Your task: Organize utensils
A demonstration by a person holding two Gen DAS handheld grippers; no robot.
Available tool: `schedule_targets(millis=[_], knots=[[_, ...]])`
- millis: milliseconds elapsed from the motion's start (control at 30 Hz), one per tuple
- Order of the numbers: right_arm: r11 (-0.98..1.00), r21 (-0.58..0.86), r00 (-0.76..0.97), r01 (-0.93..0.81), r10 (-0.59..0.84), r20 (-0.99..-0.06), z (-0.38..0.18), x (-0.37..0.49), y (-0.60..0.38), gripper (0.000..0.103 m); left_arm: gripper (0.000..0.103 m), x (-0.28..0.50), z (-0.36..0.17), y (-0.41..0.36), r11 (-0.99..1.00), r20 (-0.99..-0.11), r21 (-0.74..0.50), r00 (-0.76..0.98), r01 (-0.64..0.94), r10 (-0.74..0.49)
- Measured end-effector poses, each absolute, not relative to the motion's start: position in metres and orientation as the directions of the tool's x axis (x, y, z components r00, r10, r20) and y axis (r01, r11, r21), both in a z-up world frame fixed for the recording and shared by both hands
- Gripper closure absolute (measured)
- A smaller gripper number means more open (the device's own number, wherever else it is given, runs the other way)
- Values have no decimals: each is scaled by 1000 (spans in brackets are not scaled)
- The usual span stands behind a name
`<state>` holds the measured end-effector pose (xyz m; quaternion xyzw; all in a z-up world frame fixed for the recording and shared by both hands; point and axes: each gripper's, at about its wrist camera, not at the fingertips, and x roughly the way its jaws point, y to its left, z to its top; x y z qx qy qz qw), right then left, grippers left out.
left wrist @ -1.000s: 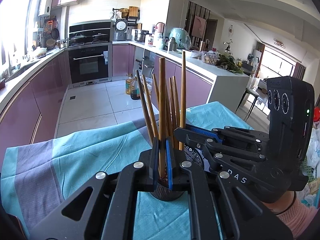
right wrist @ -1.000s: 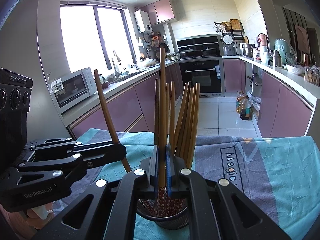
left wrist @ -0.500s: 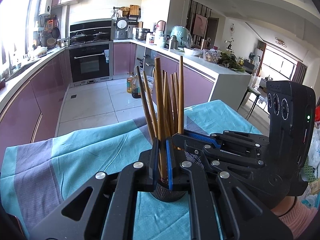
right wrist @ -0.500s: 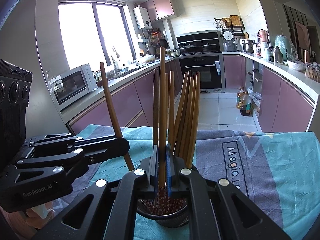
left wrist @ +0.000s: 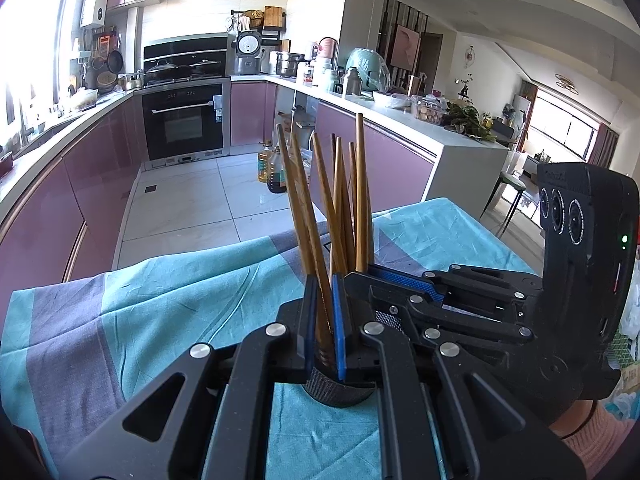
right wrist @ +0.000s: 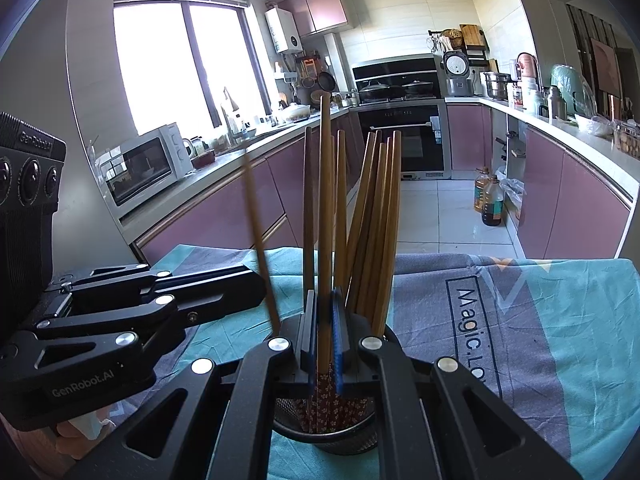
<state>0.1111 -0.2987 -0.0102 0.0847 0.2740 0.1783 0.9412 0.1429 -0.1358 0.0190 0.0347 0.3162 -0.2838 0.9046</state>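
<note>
Setting: a kitchen with mauve cabinets; in front, a desk (left wrist: 168, 292) covered by a teal and grey cloth (right wrist: 560, 320) printed with lettering.
Holder: a dark round mesh cup (right wrist: 324, 438) stands on the cloth, directly under both claws.
Chopsticks in the holder: a bunch of brown wooden chopsticks (right wrist: 376, 220) stands upright in the cup, fanning out at the top. Their lower ends carry a red flowered pattern, seen through the cup's mouth in the right wrist view.
Left claw: the left claw (left wrist: 322, 320) is clenched on one chopstick (left wrist: 304, 216), which is pinched between its blue pads just above the cup's rim. This stick leans away to the left at its upper end. In the right wrist view it looks blurred.
Right claw: the right claw (right wrist: 323, 340) is clenched on another chopstick (right wrist: 325, 200), the tallest in the bunch. It stands almost straight up, with its patterned tip down inside the cup.
How the claws meet: the two come in from opposite sides and nearly touch over the cup.
Person: a wrist with a pink cuff (left wrist: 600, 440) shows behind the right claw's body.
Background: a built-in oven (right wrist: 404, 140), a microwave (right wrist: 144, 164) by a bright window, and oil bottles (right wrist: 488, 200) on the tiled floor.
</note>
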Motion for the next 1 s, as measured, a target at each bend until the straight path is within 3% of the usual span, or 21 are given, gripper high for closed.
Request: schedule_targets(millis=[167, 367, 500, 600, 633, 667, 733, 833, 1000], knots=[[922, 262, 785, -284, 380, -489, -11, 112, -299, 97, 95, 144, 16, -136, 838, -596, -118, 637, 533, -489], [929, 245, 799, -278, 365, -478, -8, 105, -300, 91, 80, 145, 11, -127, 846, -597, -135, 639, 516, -485], [933, 226, 813, -279, 355, -463, -6, 94, -300, 72, 62, 138, 8, -115, 857, -583, -131, 660, 499, -474], [940, 205, 830, -272, 337, -445, -5, 85, -300, 46, 46, 127, 6, -100, 879, -554, -113, 706, 463, -442], [943, 196, 838, -268, 329, -436, -4, 80, -301, 39, 35, 124, 6, -95, 886, -547, -111, 717, 450, -432], [946, 187, 844, -264, 321, -430, -4, 77, -301, 37, 32, 120, 6, -88, 896, -536, -111, 733, 430, -418], [953, 169, 858, -251, 300, -417, -3, 70, -301, 23, 25, 112, 5, -74, 913, -517, -105, 763, 394, -388], [966, 128, 886, -223, 255, -387, -4, 57, -299, 11, 7, 97, 6, -57, 941, -470, -77, 821, 329, -325], [975, 93, 907, -201, 221, -359, -9, 43, -291, 7, 6, 74, 8, -33, 968, -406, -45, 881, 246, -243]])
